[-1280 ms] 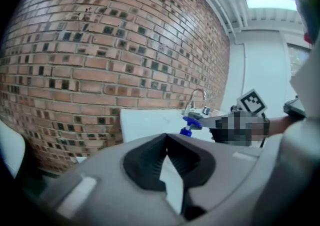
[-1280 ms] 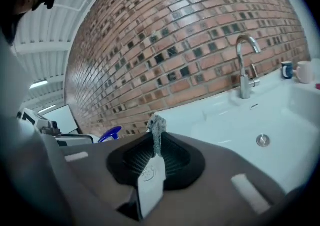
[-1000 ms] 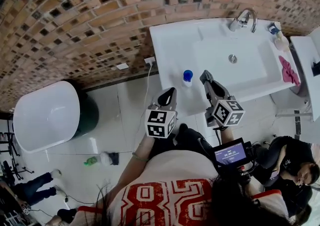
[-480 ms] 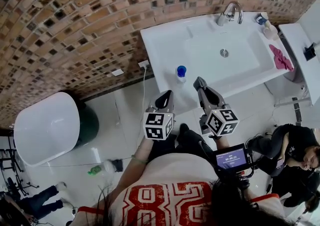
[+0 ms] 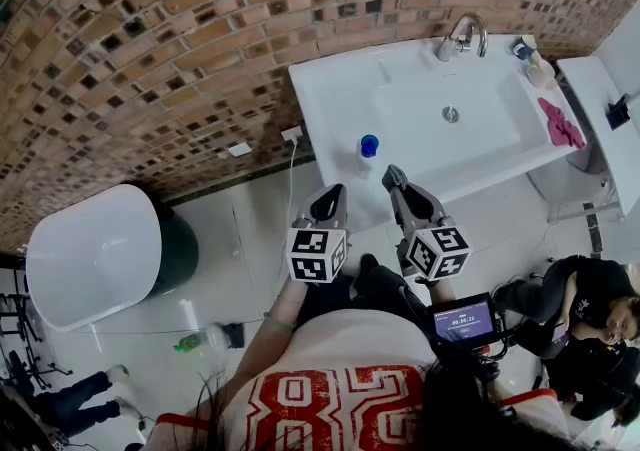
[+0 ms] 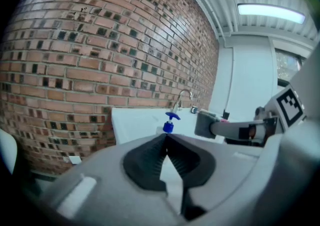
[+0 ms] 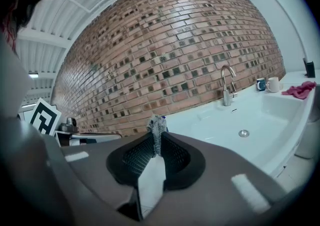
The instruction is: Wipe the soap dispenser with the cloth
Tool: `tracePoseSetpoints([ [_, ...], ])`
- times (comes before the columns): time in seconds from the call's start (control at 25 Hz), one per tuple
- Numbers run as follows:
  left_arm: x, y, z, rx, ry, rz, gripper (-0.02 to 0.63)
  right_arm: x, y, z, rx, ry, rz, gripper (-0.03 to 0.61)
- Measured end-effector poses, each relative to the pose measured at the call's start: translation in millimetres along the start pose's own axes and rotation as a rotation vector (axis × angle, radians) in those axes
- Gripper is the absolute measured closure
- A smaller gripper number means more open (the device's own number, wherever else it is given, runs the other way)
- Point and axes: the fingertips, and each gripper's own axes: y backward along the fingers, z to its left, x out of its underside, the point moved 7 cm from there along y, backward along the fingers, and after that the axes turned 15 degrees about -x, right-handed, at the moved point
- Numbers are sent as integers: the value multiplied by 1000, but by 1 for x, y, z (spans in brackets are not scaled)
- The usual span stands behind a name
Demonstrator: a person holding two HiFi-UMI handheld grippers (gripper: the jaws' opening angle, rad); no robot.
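The soap dispenser (image 5: 369, 148), a clear bottle with a blue pump, stands at the front left of the white sink counter (image 5: 335, 99). My right gripper (image 5: 391, 178) hovers just before it, shut on a small grey cloth (image 7: 157, 129). The dispenser's blue top peeks out behind that cloth in the right gripper view. To the left, off the counter's front edge, my left gripper (image 5: 334, 197) is shut with nothing between its fingers. Beyond its jaws stands the blue pump (image 6: 170, 122).
A faucet (image 5: 462, 36) and cups (image 5: 531, 57) stand at the back of the basin. A pink cloth (image 5: 558, 123) lies at the counter's right end. A white rounded fixture (image 5: 92, 244) sits at left. A person (image 5: 590, 314) crouches at lower right.
The head view has shifted slightly. Both grippers hold nearly the same pose before the counter, the right one a little nearer the dispenser. Neither gripper's jaws have changed.
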Motion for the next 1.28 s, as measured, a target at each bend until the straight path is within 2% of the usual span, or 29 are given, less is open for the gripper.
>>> tracePoseSetpoints([
  [0.28, 2, 6, 1, -7, 7, 0, 610, 11, 0, 9, -12, 12, 36, 531],
  [1.28, 7, 6, 1, -16, 6, 12, 609, 16, 3, 7, -8, 27, 51, 531],
])
